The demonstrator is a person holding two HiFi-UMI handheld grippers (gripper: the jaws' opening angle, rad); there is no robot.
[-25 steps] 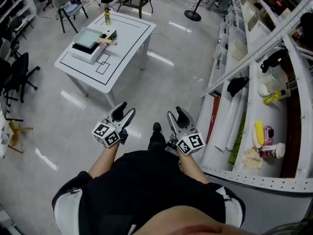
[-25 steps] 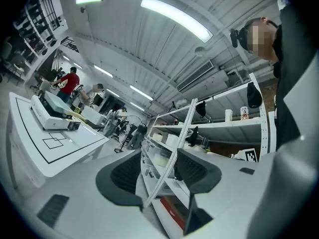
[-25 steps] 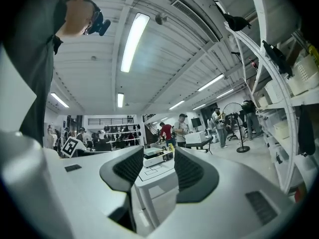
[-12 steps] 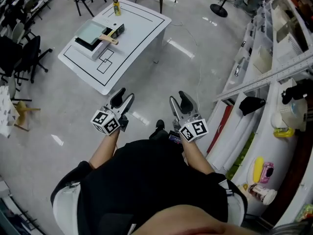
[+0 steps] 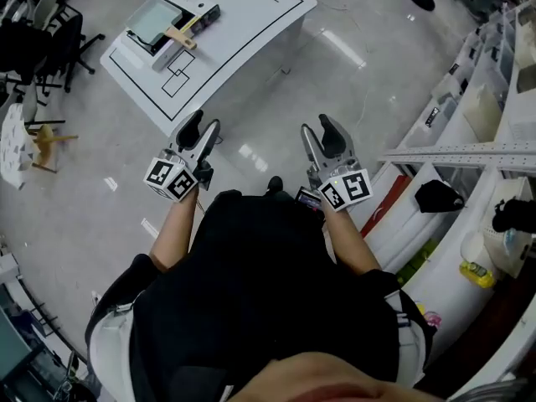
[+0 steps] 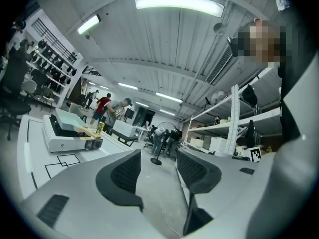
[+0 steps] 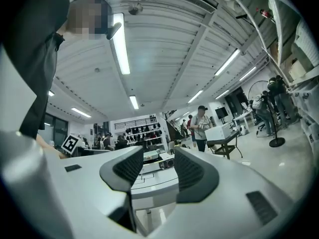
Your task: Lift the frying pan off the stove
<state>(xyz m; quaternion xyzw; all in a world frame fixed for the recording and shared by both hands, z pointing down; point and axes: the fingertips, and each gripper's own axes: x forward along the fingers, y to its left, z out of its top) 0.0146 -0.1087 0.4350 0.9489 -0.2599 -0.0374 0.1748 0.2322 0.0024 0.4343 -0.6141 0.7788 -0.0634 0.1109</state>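
Both grippers are up and empty as a person stands on a glossy floor [image 5: 100, 166], well apart from the table [image 5: 243, 15] where the job waits. The left gripper [image 5: 201, 129] has its jaws a moderate way apart, with only floor and distant people showing in the gap. The right gripper [image 5: 319, 132] is set the same, its pads [image 7: 130, 166] framing the table edge far off and holding nothing.

The pan [image 5: 154, 22] sits on the white stove [image 5: 136, 54] near the table's left end, its wooden handle [image 5: 183, 38] pointing toward the table's middle. It shows again in the left gripper view [image 6: 66, 119], flat on the stove and untouched. The lift has evidently not begun.

The likely trouble lies in the approach and the grab. A bottle [image 6: 99, 128] stands just beyond the stove, and a reach that overshoots the handle could knock it over. Gripping the handle out at its tip would probably let the pan sag or twist between the pads, and the loose stove could be dragged along if the pan is pulled sideways rather than straight up. Chairs [image 5: 50, 36] crowd the table's left side, so coming in from there risks a snag.
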